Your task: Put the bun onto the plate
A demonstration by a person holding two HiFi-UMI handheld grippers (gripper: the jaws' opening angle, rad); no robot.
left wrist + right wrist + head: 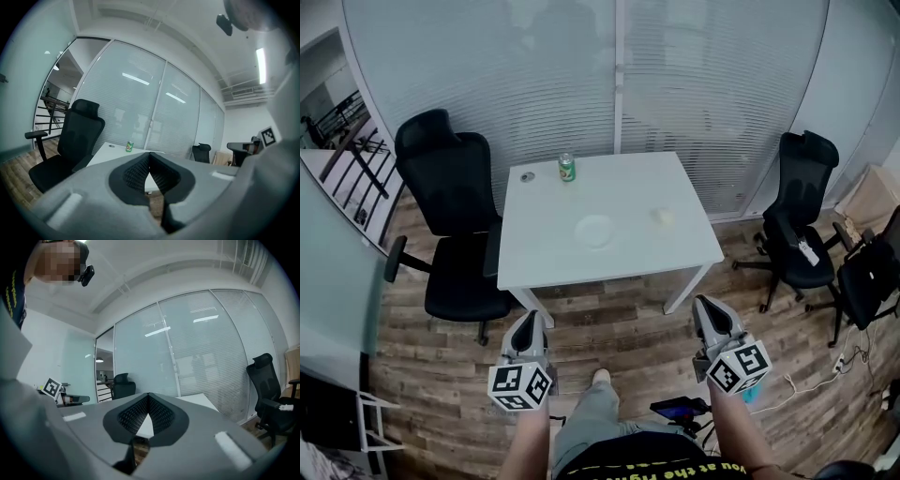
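Note:
A pale bun [662, 217] lies on the white table [609, 253] toward its right side. A white plate [594, 231] sits near the table's middle, left of the bun. My left gripper [525, 325] and right gripper [707, 311] are held over the wooden floor, short of the table's near edge and well apart from both objects. Both point toward the table. In the left gripper view my left gripper [149, 155] has its jaws closed tip to tip with nothing between them; in the right gripper view my right gripper [148, 396] stands the same way.
A green can [567, 168] and a small round object [527, 176] stand at the table's far left. A black office chair [450, 220] is at the table's left; two more chairs [802, 220] are at the right. A glass partition runs behind the table.

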